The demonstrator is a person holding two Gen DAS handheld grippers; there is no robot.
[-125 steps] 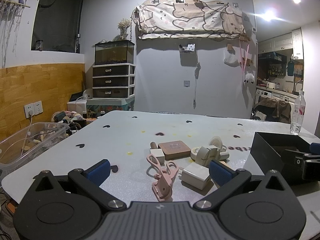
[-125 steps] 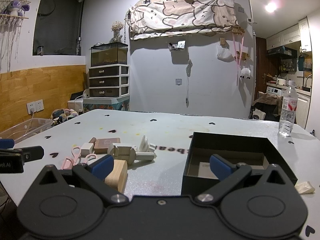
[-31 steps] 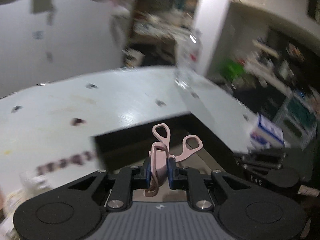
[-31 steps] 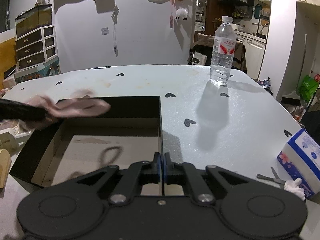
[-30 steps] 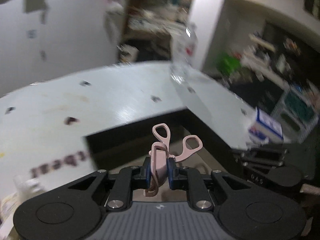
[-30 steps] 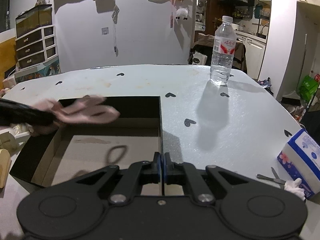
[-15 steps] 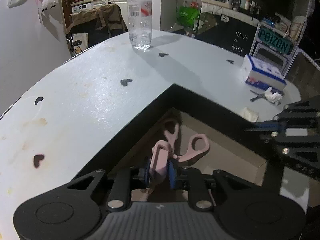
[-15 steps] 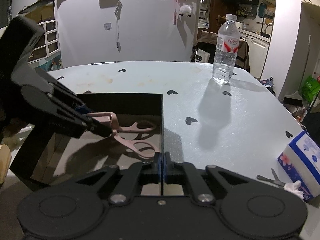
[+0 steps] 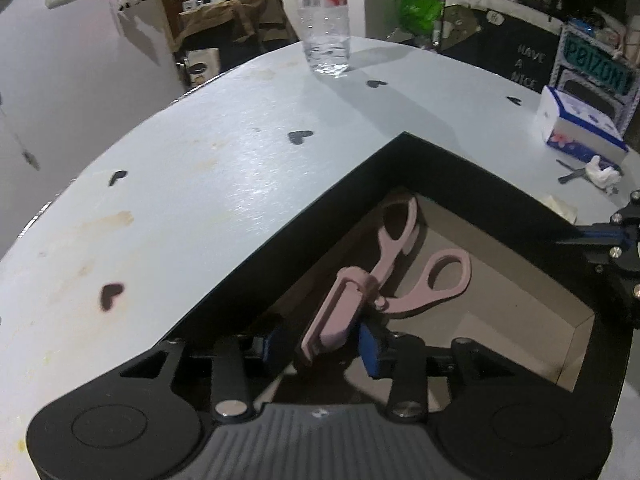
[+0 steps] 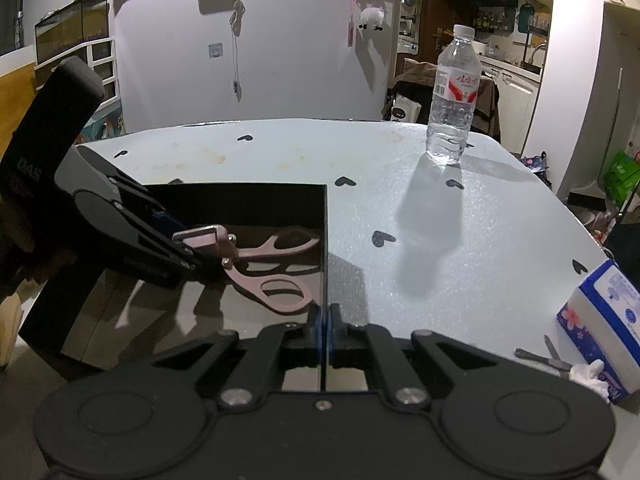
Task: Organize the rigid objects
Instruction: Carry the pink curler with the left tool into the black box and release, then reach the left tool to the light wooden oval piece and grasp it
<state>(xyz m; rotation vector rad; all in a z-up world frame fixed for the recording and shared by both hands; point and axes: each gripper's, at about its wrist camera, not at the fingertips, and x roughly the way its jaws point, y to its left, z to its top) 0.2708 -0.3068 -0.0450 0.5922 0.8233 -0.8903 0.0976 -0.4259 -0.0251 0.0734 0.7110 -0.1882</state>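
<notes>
A pink eyelash curler (image 9: 340, 312) sits low inside the open black box (image 9: 440, 168), its handle loops pointing toward the far corner. My left gripper (image 9: 320, 346) reaches down into the box. Its jaws are opening with the curler's head still between the blue pads, and a gap shows beside the left pad. In the right wrist view the left gripper (image 10: 180, 240) comes in from the left with the curler (image 10: 244, 280) at its tip. My right gripper (image 10: 322, 326) is shut on the right wall of the box (image 10: 240, 208).
A water bottle (image 10: 452, 96) stands on the pale table with heart marks (image 10: 440, 220), beyond the box. A blue and white tissue pack (image 10: 600, 312) and a small metal tool (image 10: 536, 356) lie at the right. A wooden block (image 10: 8, 320) shows at the left edge.
The left gripper swung over the box and sank into it with the curler. Its jaws have since parted around the curler. The right gripper has kept still on the box wall.
</notes>
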